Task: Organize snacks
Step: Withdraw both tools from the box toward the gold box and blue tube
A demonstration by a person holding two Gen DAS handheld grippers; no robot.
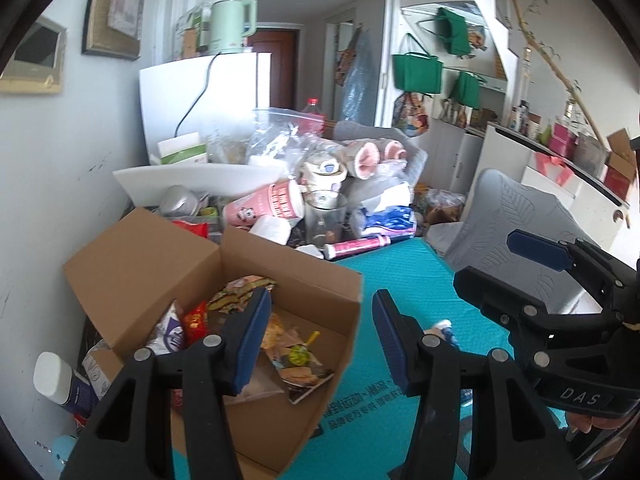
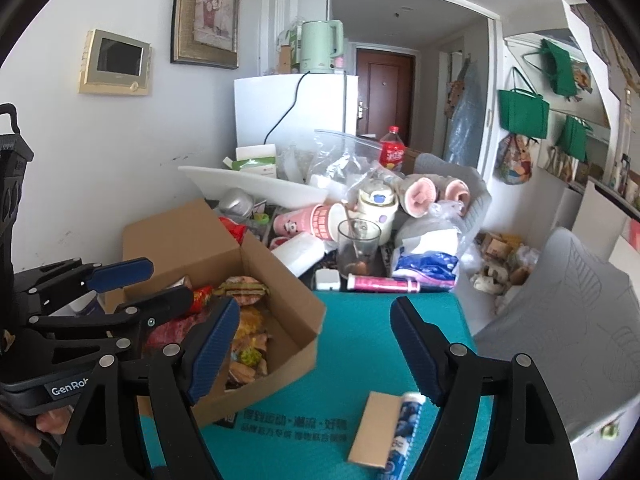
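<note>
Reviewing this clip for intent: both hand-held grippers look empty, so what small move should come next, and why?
Probably lower the right hand-held gripper onto the blue-and-white tube lying on the teal surface beside a small flat cardboard piece. Its jaws stand open with nothing between them, the tube lies just below them, and the open brown cardboard box already holds snack packets.

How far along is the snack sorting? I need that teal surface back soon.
Done: several snack packets already lie in the cardboard box. In hand: nothing; the left gripper and right gripper are both open and empty. Left: a blue tube and a small brown box on the teal surface.
</note>
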